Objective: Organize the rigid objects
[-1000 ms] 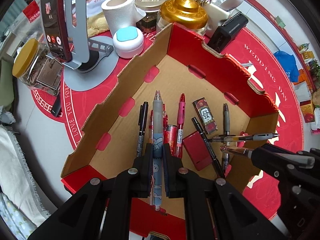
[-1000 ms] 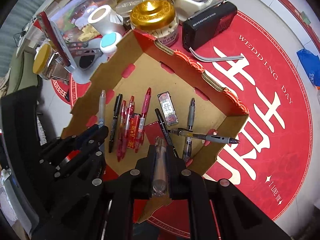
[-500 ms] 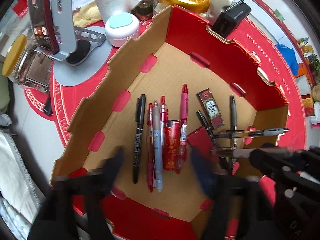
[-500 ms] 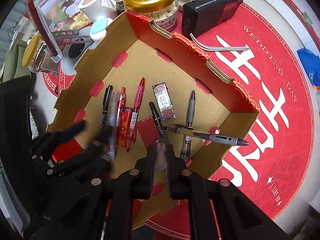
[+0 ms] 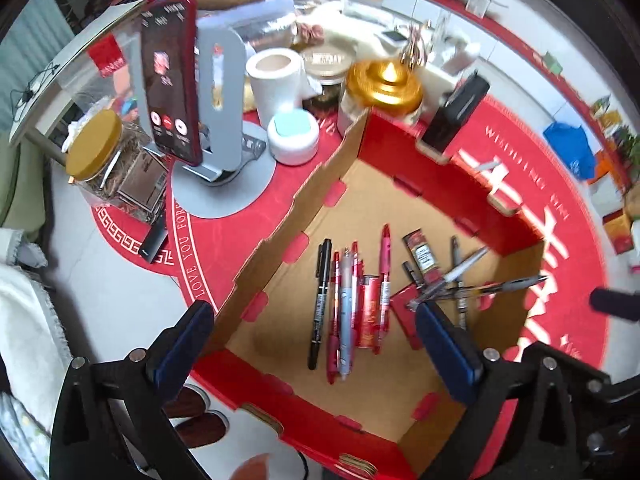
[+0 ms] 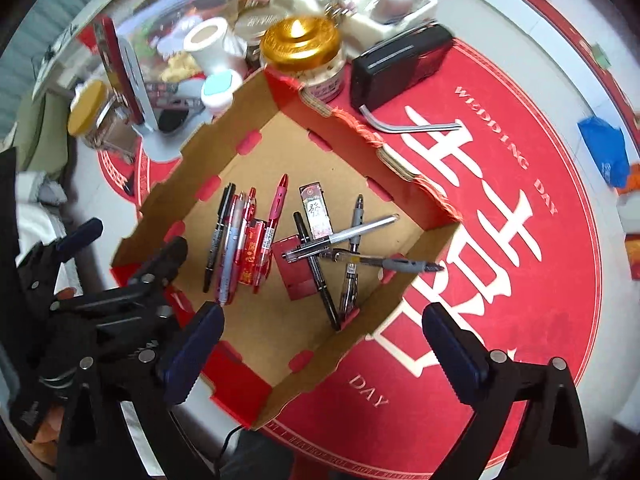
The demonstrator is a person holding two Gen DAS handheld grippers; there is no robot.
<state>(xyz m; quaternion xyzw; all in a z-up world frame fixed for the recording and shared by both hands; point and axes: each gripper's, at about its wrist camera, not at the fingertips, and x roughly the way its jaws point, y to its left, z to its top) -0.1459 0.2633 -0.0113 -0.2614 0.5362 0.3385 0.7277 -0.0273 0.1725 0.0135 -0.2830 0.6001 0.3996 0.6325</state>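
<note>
A red-and-brown cardboard box (image 5: 276, 236) (image 6: 404, 164) holds several pens. A blue-grey pen (image 5: 346, 316) (image 6: 230, 256) lies among red pens beside a black marker (image 5: 320, 296). A silver pen (image 6: 344, 236) (image 5: 452, 276) lies across the other pens at the box's right end, over a grey pen (image 6: 380, 258). My left gripper (image 5: 316, 352) is open and empty above the box's near wall. My right gripper (image 6: 324, 356) is open and empty above the box's near right corner. The left gripper also shows in the right wrist view (image 6: 120, 256).
Behind the box stand a phone on a grey stand (image 5: 172, 80), a gold-lidded jar (image 5: 384, 88), a paper roll (image 5: 276, 76), a white-and-blue case (image 5: 294, 136) and a black radio (image 6: 400, 64). A glass jar (image 5: 96, 160) stands left. A red round mat (image 6: 520, 240) covers the table.
Both grippers opened and let go of their pens, which now lie in the box. Both grippers have pulled back and up from the box.
</note>
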